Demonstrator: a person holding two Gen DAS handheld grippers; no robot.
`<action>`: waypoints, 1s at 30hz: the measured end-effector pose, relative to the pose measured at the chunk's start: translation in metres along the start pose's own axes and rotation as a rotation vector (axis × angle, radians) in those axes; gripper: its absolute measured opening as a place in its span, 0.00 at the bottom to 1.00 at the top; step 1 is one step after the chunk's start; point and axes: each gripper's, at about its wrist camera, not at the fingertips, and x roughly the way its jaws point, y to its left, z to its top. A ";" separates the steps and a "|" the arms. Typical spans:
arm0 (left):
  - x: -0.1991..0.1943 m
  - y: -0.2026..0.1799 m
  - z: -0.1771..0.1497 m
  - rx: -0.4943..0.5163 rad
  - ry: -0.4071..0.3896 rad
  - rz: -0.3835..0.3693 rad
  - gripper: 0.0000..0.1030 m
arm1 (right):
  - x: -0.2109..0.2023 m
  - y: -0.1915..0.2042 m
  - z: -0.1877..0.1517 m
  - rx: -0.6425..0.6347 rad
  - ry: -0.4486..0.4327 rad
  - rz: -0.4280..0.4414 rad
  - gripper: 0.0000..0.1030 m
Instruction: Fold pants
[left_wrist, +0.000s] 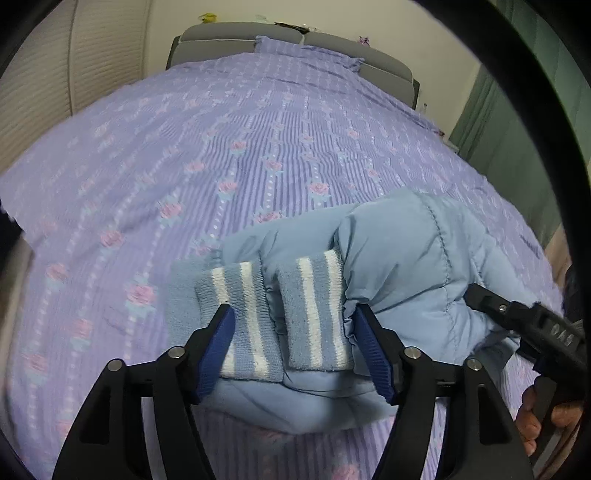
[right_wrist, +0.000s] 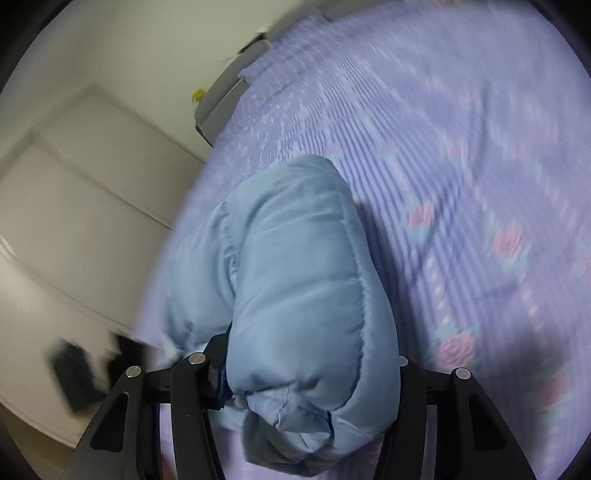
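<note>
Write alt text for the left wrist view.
The left gripper has its fingers either side of the two striped cuffs of padded light-blue pants lying on a purple floral bedspread. The right gripper reaches in at right.

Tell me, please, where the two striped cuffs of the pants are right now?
In the left wrist view, the striped cuffs lie side by side on the folded blue pants, low centre, between the left tongs, on the purple floral bedspread.
</note>
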 end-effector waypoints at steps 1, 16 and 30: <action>-0.008 0.002 0.002 -0.006 -0.002 0.016 0.77 | -0.002 0.009 0.000 -0.033 -0.009 -0.033 0.51; -0.018 0.049 -0.068 -0.479 -0.029 -0.341 0.96 | -0.008 0.032 -0.016 -0.180 -0.054 -0.213 0.51; 0.018 0.044 -0.067 -0.627 -0.140 -0.431 1.00 | 0.002 0.020 -0.024 -0.118 -0.050 -0.186 0.52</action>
